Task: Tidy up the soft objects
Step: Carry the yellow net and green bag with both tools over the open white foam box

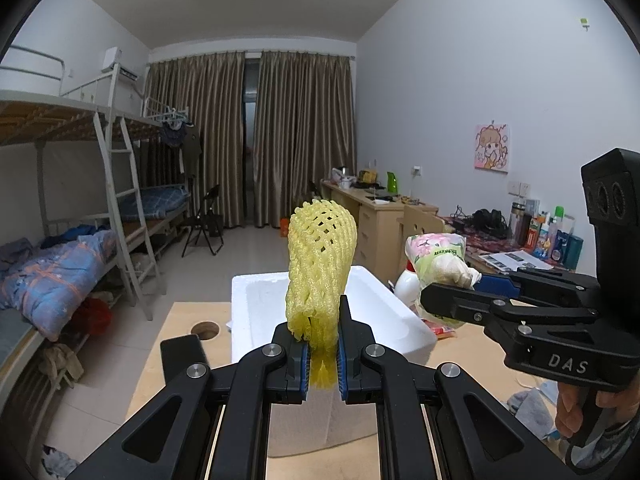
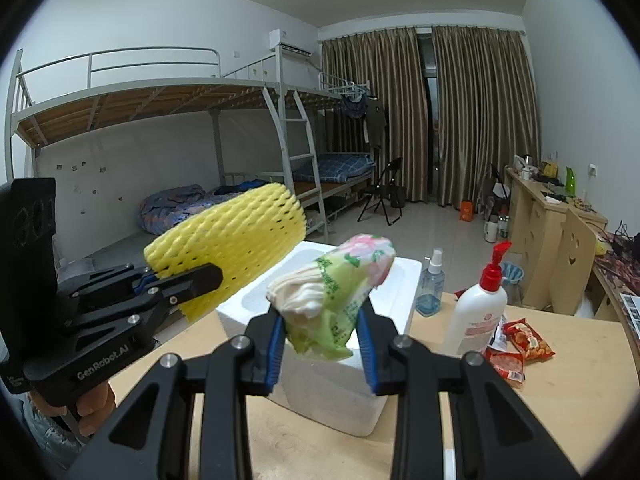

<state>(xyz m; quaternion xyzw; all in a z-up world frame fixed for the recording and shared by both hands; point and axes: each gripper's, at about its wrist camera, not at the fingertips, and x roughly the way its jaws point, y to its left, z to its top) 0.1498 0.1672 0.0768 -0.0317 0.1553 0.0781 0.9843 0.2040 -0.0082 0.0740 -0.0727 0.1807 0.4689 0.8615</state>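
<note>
My left gripper [image 1: 323, 354] is shut on a yellow foam net sleeve [image 1: 320, 264], which stands up above the white foam box [image 1: 384, 312]. In the right wrist view the sleeve [image 2: 228, 252] and left gripper [image 2: 180, 280] hang left of the box [image 2: 396, 280]. My right gripper [image 2: 322, 342] is shut on a flowered tissue pack [image 2: 340, 292] with white tissue showing, held above the box. In the left wrist view the pack [image 1: 438, 260] and right gripper [image 1: 452, 296] are to the right of the box.
The box stands on a wooden table [image 2: 560, 400]. A white pump bottle with a red top [image 2: 478, 312], a clear spray bottle [image 2: 431, 284] and red snack packets [image 2: 524, 344] stand right of the box. The table has a round hole [image 1: 205, 330]. Bunk beds [image 2: 160, 120] are to the left.
</note>
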